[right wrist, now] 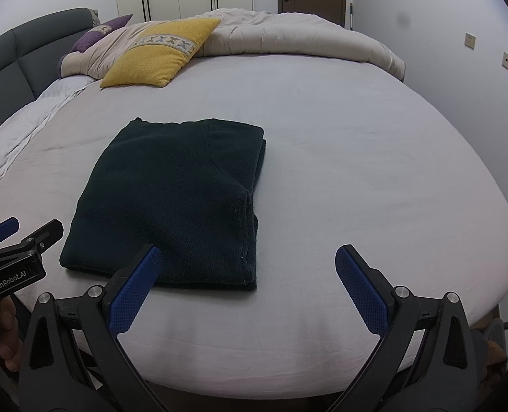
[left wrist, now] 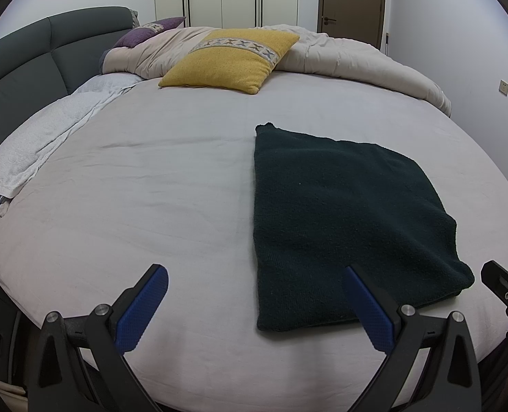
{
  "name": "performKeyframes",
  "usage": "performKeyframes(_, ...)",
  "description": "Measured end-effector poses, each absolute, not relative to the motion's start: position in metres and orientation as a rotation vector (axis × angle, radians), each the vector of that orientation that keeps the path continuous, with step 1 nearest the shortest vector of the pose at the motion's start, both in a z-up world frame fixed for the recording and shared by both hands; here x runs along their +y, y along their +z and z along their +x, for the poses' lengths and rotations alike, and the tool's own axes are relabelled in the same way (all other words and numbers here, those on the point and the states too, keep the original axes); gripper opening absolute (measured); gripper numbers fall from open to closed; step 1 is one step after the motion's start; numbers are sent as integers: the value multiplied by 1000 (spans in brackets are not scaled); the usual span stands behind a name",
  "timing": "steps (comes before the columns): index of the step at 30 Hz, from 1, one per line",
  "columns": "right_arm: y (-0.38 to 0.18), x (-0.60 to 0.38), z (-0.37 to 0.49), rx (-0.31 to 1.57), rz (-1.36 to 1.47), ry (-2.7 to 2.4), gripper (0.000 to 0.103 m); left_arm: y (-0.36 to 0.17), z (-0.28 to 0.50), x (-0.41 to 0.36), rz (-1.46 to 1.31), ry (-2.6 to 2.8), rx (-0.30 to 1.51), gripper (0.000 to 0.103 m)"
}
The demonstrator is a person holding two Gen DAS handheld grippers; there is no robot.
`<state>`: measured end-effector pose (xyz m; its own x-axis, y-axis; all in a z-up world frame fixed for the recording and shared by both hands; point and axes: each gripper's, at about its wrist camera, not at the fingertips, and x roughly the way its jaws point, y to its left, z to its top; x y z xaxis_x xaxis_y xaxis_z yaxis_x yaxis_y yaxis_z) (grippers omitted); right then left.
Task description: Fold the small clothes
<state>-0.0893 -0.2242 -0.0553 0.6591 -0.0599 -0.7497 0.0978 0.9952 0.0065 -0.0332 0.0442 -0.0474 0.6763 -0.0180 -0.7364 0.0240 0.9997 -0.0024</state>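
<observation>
The bed (left wrist: 151, 189) carries a duvet (left wrist: 339, 55) and a yellow pillow (left wrist: 229, 58) at its far side. Nearer, the dark sweater (right wrist: 171, 206) lies folded flat on the sheet — a neat rectangle. Both grippers hover at the near edge — left gripper (left wrist: 255, 281) and right gripper (right wrist: 247, 261) each spread wide, holding nothing.

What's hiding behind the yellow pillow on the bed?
Behind the yellow pillow lies a bunched-up beige duvet, and further back a purple pillow by the dark headboard. The yellow pillow covers part of the duvet, so anything tucked right behind it cannot be seen.
</observation>
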Motion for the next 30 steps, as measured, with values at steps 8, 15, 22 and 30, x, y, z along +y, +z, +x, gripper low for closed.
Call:
performKeyframes(8,-56,-222,-91,847,49,-91,103,-47,-33,44,6,-25,828,103)
performKeyframes(15,-56,-218,-94,848,51,-92,103,-48,-33,44,6,-25,828,103)
performKeyframes(22,-56,-218,-93,849,53,-91,103,-48,-34,44,5,-27,828,103)
performKeyframes(30,-57,-217,-95,851,57,-90,103,-48,-36,41,2,-26,830,103)
